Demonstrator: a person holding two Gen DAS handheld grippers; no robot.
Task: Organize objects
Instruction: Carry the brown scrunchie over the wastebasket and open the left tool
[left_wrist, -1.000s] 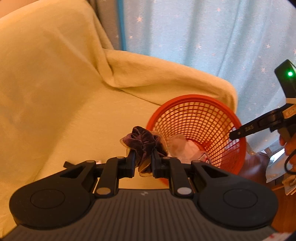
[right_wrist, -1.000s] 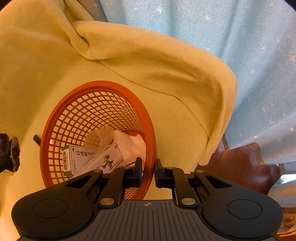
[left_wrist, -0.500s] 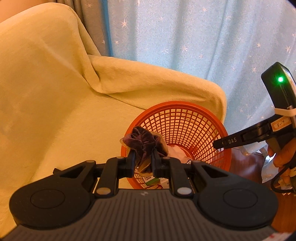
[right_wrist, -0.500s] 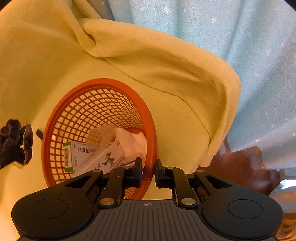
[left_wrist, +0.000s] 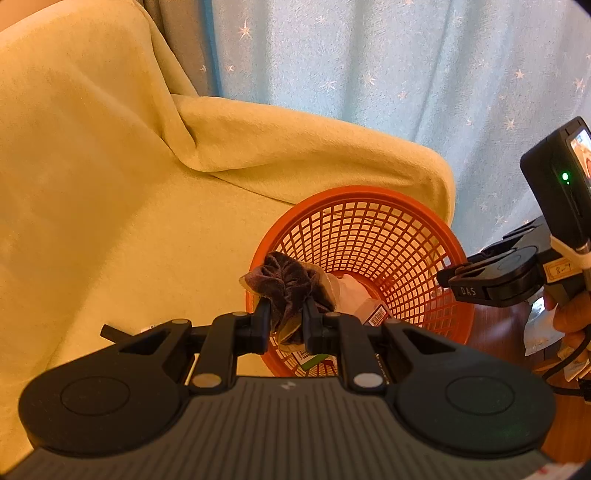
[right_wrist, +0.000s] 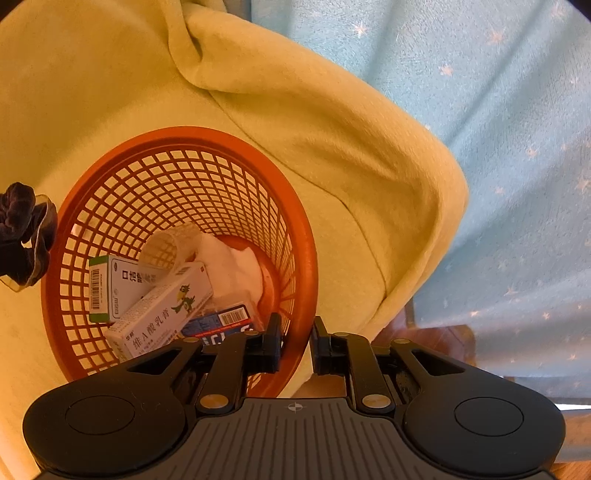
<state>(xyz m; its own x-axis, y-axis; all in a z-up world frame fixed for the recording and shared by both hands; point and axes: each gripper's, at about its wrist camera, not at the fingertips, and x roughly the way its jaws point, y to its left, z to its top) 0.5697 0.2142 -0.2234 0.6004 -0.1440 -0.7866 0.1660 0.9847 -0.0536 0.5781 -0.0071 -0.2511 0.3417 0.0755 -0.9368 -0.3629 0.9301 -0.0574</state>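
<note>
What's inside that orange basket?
The orange basket holds three small boxes: a green-edged box, a box with a cartoon bird and a blue box, plus crumpled white material. Anything beneath them is hidden.

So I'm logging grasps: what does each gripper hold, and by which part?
The left gripper pinches the dark velvet scrunchie by its lower folds. The right gripper grips the orange basket by its rim.

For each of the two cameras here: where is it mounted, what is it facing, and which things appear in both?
Left wrist: on the left gripper, facing the orange basket; its fingers pinch a dark scrunchie; the right gripper and a hand show.
Right wrist: on the right gripper, straddling the basket rim, boxes inside.
Shared: basket, scrunchie, yellow cover.
</note>
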